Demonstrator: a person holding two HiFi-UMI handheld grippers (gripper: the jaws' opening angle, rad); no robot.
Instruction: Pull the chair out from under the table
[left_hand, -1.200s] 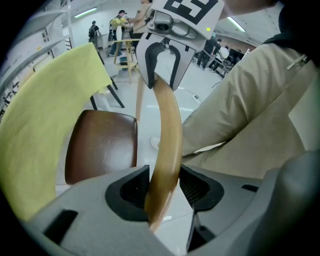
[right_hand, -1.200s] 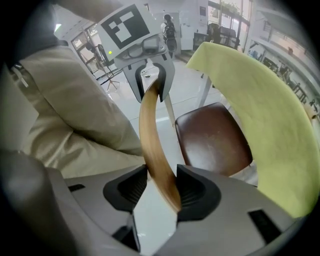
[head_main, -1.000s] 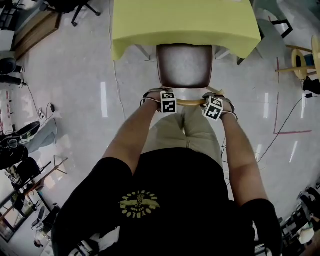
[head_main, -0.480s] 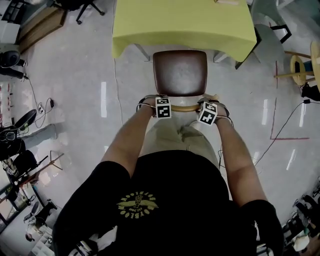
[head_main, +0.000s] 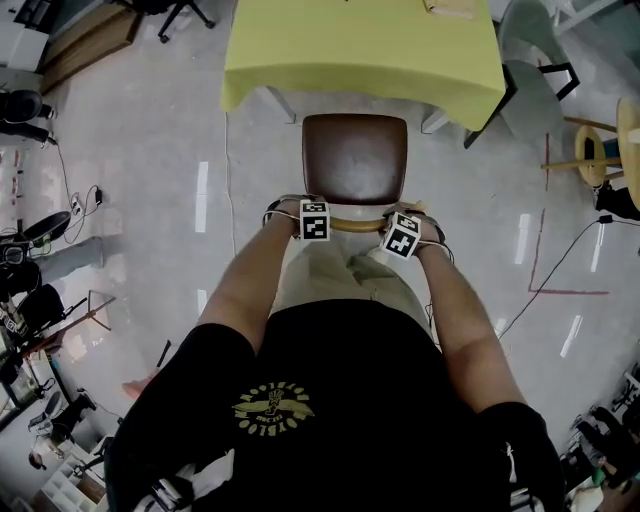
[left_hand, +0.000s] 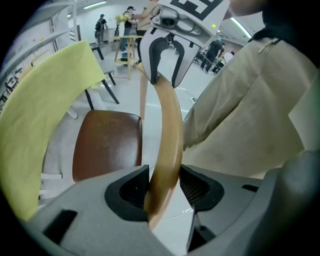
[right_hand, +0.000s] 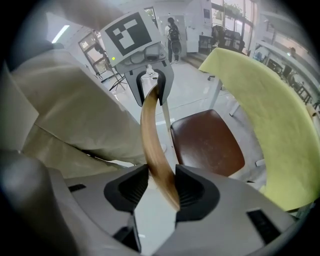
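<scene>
Your left hand-held gripper (head_main: 313, 222) and right hand-held gripper (head_main: 402, 234), its jaws just closing tighter, pinch the back rail (head_main: 355, 225). The chair seat (head_main: 355, 158) sits just clear of the worktop (head_main: 360, 50) edge, so little pulling remains.

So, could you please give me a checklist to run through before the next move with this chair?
1. Left gripper on the chair's curved wooden backrest rail: ok, jaws shut on it.
2. Right gripper on the same rail: ok; its jaws have just closed slightly further, with the rail between them.
3. Grips balanced: ok, one near each end of the rail.
4. Brown padded seat out from under the yellow-clothed table: ok, the whole seat shows.
5. Chair legs free: cannot tell, hidden below the seat.
6. Floor behind the person: cannot tell, the body hides it.
</scene>
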